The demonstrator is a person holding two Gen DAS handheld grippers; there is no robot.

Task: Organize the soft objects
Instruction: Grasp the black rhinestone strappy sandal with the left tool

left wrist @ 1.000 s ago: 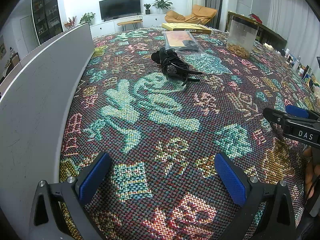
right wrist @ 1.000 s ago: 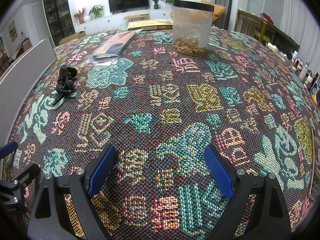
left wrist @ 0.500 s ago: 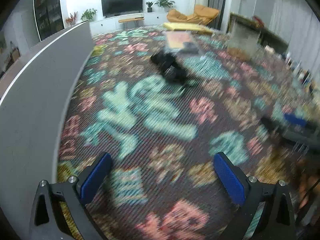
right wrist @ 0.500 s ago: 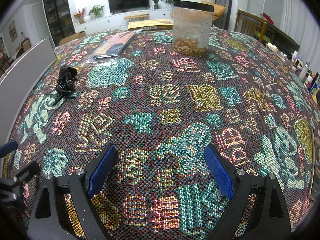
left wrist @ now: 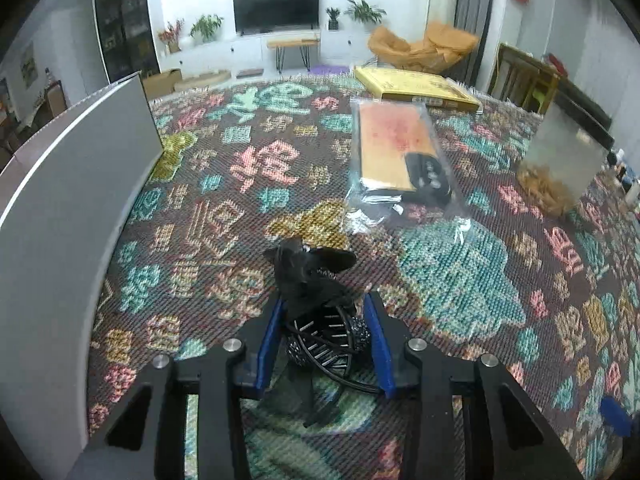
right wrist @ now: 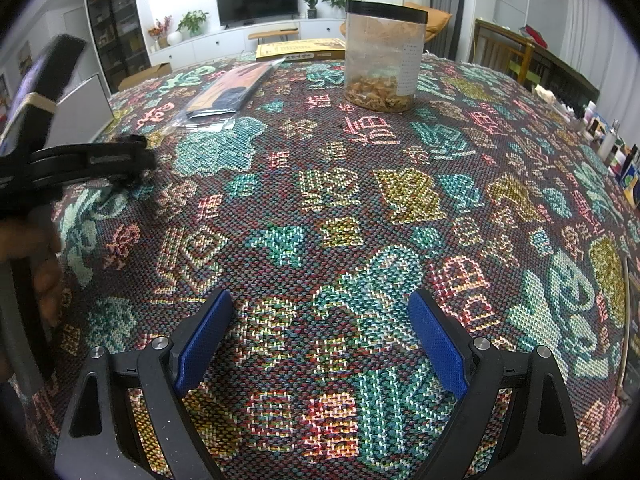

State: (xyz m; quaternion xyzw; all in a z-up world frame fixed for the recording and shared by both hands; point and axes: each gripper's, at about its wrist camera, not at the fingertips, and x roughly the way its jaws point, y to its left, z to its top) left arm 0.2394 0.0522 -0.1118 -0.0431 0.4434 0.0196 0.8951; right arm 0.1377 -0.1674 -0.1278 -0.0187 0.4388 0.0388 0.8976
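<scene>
Between the blue pads of the left gripper (left wrist: 324, 332), a black hair accessory (left wrist: 316, 304) with studded loops, clamped there and resting on the patterned cloth (left wrist: 460, 272). Ahead of the claw, a clear packet (left wrist: 396, 160); far to its left, a grey panel (left wrist: 68, 184). Risk: thin loops slipping out if pinched only at one edge.

From the right view, right gripper (right wrist: 320, 340) wide apart, nothing between the pads. Far to its left, the left gripper on the black bundle; ahead, a jar (right wrist: 382, 56). Risk: dangling ends snagging the weave when lifted.
</scene>
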